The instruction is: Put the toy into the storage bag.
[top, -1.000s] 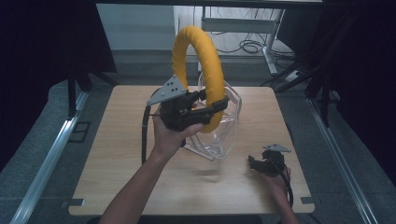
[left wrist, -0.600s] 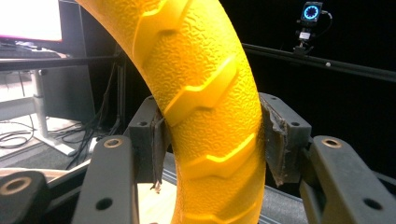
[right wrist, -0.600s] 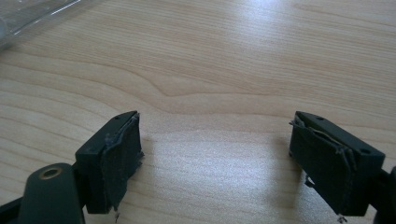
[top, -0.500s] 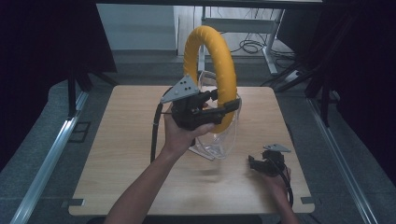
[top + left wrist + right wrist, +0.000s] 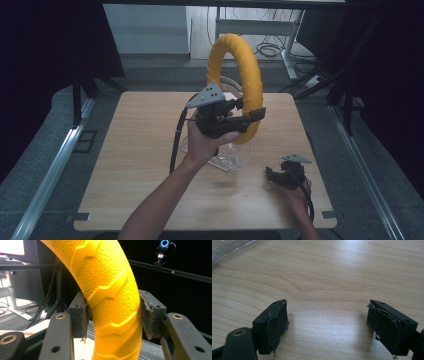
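You are carrying the yellow ring [image 5: 235, 85] rightward above the bench [image 5: 135, 150]; it is now sitting over the clear container [image 5: 227, 155], probably its destination. Your left gripper [image 5: 247, 117] jaws are clamping its rim. Your right gripper [image 5: 280, 175] is resting wide open, holding nothing.

Thick yellow ring of pebble-textured rubber or foam [image 5: 239, 75], moulded with raised chevron tread ridges [image 5: 110, 290] across its face. Stands upright, edge-on to the high view, lifted clear of the light wooden table [image 5: 125, 165]. Lower arc clamped between the two pads of the left gripper [image 5: 245, 117], one pad pressed to each flank. Clear plastic container [image 5: 227, 155] rests on the table directly below the ring, near the table's centre; shape hard to make out through the glare.
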`<state>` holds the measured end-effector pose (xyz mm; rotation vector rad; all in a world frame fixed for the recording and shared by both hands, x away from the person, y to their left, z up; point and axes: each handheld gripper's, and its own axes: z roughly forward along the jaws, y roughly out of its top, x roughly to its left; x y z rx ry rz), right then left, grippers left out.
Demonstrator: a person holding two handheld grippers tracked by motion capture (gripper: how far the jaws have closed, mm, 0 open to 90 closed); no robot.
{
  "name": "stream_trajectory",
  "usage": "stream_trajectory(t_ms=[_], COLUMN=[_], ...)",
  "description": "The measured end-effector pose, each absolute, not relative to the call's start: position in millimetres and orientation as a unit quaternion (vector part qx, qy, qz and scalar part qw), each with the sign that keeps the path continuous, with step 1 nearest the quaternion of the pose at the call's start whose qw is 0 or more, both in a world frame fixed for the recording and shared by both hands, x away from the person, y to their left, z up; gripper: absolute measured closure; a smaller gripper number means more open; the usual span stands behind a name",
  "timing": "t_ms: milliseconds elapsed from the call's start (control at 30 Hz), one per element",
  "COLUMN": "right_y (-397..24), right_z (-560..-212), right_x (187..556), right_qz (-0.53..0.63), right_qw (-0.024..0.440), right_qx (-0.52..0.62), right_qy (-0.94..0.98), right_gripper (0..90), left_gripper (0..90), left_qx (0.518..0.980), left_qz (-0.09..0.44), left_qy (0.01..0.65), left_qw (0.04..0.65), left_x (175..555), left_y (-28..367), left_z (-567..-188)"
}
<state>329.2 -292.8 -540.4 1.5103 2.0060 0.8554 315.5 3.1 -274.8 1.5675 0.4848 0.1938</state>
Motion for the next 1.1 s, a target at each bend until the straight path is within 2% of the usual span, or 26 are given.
stream_trajectory(t_ms=[1100], right_y=[-292.9], right_z=[-540.4], right_x=[329.3], right_qz=[0.313], right_qw=[0.243], right_qx=[0.552], right_qy=[0.734], right_gripper=[16.8], left_gripper=[47.3], left_qx=[0.711], left_qz=[0.058], left_qy=[0.259], left_qw=[0.651], left_x=[342.9], left_y=[-0.1], left_z=[-329.5])
